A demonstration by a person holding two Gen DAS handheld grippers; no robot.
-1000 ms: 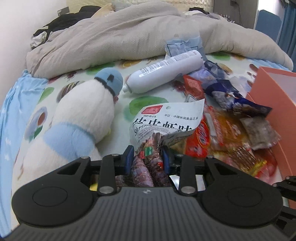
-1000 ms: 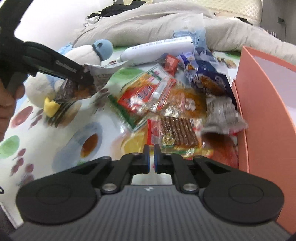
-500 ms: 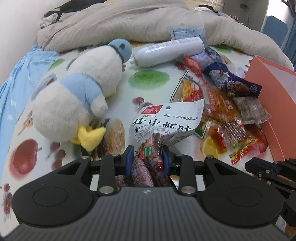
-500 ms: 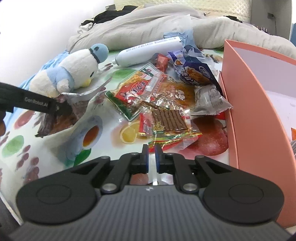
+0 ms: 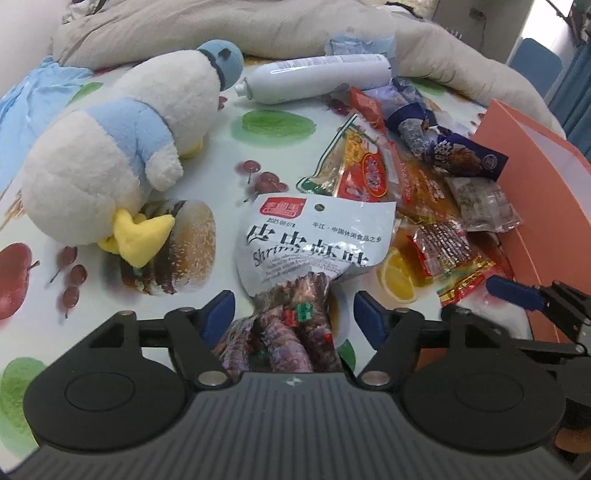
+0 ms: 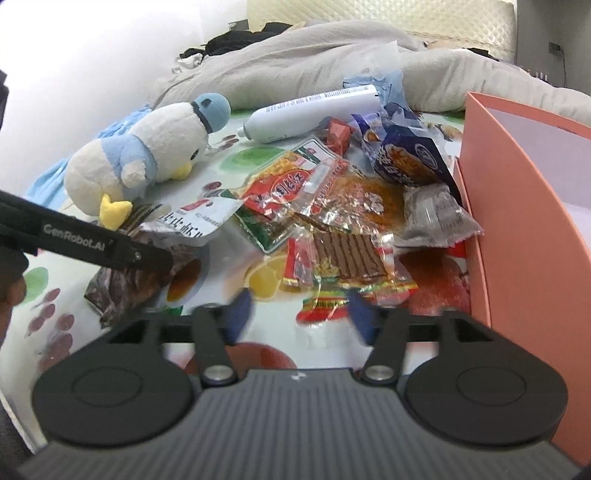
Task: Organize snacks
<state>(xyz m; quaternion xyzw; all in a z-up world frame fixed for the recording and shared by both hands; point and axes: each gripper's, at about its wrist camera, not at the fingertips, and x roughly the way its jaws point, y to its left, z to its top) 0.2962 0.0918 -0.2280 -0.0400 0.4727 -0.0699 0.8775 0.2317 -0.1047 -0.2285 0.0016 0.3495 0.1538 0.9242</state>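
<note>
A silver shrimp snack bag lies on the fruit-print sheet between the fingers of my left gripper. Its jaws are opening and the blue pads stand clear of the bag on both sides. In the right wrist view the same bag sits under the left gripper's black finger. My right gripper is opening too, hovering low with only the edge of a red-yellow wrapper below it. A pile of snack packets lies beside the pink box.
A white and blue plush duck lies left of the bag. A white bottle rests behind the pile, against a grey duvet. The pink box walls off the right side. A hand shows at the left edge.
Both grippers' jaws have spread apart. The left one has let go of the shrimp bag after carrying it lower and nearer the duck. The right one was shut on nothing.
</note>
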